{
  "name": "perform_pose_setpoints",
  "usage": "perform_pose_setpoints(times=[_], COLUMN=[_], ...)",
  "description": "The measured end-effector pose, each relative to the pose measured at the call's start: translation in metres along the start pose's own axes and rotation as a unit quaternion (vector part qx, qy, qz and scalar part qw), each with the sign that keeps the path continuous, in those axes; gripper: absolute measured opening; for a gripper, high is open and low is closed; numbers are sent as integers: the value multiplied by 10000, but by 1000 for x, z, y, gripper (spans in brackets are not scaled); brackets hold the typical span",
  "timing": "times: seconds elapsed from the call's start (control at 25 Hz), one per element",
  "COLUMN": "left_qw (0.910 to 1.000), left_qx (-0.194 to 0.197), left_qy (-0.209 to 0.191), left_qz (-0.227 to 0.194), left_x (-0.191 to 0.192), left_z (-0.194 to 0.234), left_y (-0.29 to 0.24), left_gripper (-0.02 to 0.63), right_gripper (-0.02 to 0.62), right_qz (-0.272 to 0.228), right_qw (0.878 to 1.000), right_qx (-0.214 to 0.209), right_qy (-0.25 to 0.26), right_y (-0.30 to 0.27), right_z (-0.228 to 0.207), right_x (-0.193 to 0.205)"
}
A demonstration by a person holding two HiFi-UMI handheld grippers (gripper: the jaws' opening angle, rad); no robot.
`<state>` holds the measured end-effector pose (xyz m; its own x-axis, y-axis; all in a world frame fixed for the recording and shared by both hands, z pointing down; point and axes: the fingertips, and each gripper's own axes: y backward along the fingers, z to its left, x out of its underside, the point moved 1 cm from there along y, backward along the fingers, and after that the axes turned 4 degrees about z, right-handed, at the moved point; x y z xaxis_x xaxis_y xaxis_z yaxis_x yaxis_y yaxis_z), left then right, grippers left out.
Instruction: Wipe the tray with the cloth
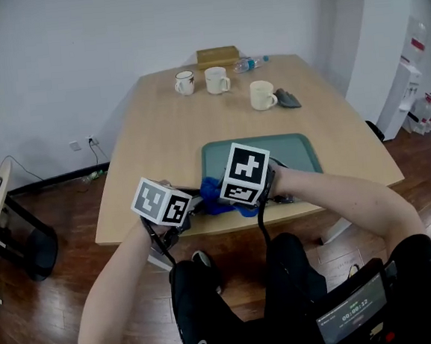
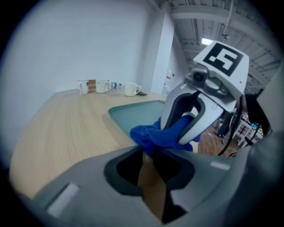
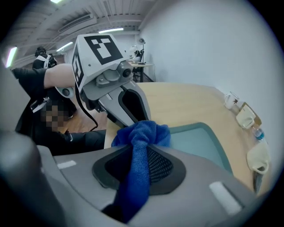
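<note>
The wooden table (image 1: pixel 160 135) carries everything. The green tray (image 1: pixel 303 148) lies flat near its front edge, close to the person, probably so that both arms can reach across it. Its surface is bare apart from what goes on at its near left corner.

There the blue cloth (image 1: pixel 216 194) hangs bunched between the two tools, just above the tray's rim, not yet spread on it. The right gripper (image 3: pixel 143 142) has its fingers clamped on a thick fold that runs back between them and bulges out past the tips, a firm hold suited to dragging the cloth over the tray. The left gripper (image 2: pixel 148 153) faces it, fingers narrow, their tips nipping the cloth's near edge as far as its own view shows (bare table shows through the gap behind). My reading is that the cloth is being gathered or re-gripped before any wiping.

Three mugs (image 1: pixel 263 94) and other small items stand well apart at the far end, out of the way.
</note>
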<state>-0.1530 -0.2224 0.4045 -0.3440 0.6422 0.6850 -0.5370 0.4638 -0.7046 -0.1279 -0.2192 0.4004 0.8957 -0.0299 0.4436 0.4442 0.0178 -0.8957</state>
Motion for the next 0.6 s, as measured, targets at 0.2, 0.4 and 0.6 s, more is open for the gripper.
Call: perform_pose_setpoints(times=[0.2, 0.4, 0.6], left_qw=[9999, 9999, 9998], left_qx=[-46, -66, -119], left_qy=[-80, -112, -159], left_qz=[-44, -47, -71], left_x=[-3, -3, -3], left_z=[-2, -5, -8], left_y=[-1, -1, 0], left_gripper=[75, 75, 74], right_gripper=[97, 97, 97], right_qz=[-256, -328, -169], right_qw=[9993, 9992, 9966], right_qx=[-247, -79, 620], right_qy=[-64, 197, 525], right_y=[15, 22, 10], right_z=[-6, -18, -69], right_x=[23, 32, 14])
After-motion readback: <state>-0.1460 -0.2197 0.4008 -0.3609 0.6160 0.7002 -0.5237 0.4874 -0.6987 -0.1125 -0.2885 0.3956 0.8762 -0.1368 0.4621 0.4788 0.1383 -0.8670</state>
